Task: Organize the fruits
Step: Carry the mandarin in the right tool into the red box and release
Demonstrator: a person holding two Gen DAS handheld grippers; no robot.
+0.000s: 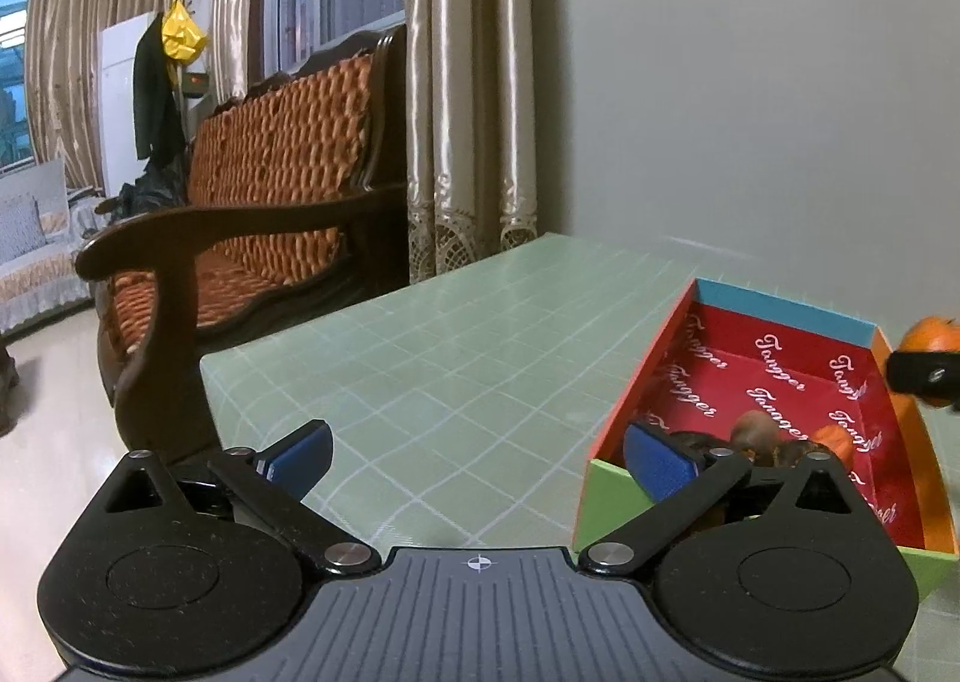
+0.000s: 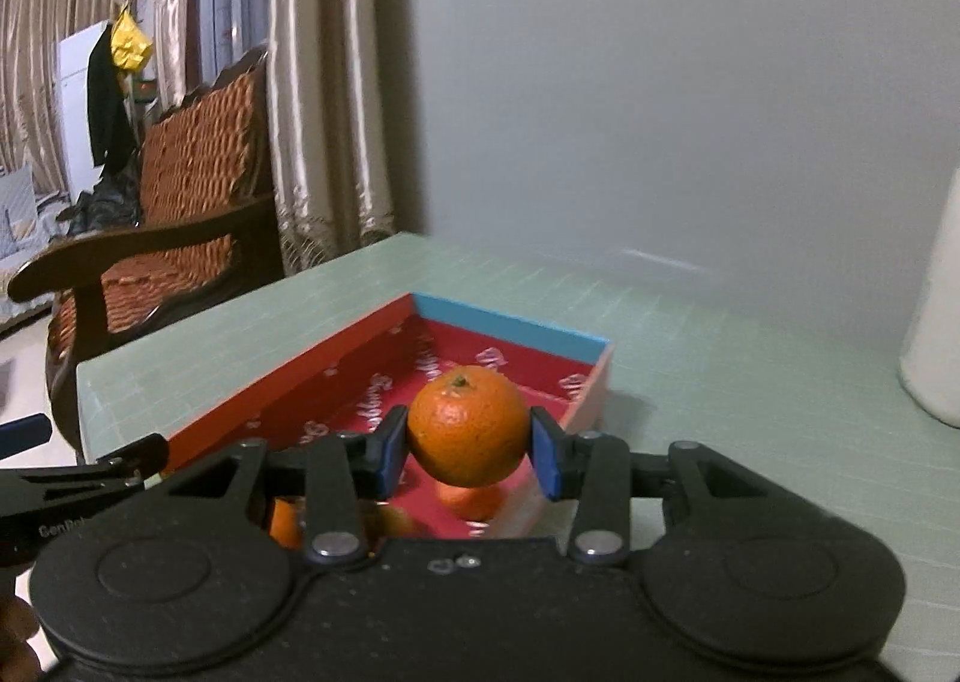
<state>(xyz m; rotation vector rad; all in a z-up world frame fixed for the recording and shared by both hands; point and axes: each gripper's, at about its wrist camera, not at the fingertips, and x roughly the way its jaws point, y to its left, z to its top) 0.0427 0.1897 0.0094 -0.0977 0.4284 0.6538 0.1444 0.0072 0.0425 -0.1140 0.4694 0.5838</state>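
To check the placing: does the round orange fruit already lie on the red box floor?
No, the right gripper holds the orange fruit above the red box.

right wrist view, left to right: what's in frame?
Left tongs at the edge → wooden sofa → red box → orange clamped in the right tongs → white cylinder at far right.

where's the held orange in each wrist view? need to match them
Left wrist: the orange sits at the far right edge, cut off by the frame, above the box's orange wall, with a dark finger of the right gripper across it.
Right wrist: centre of the picture, clamped between the blue pads, above the box.
Shared landmark: the box's blue end wall.
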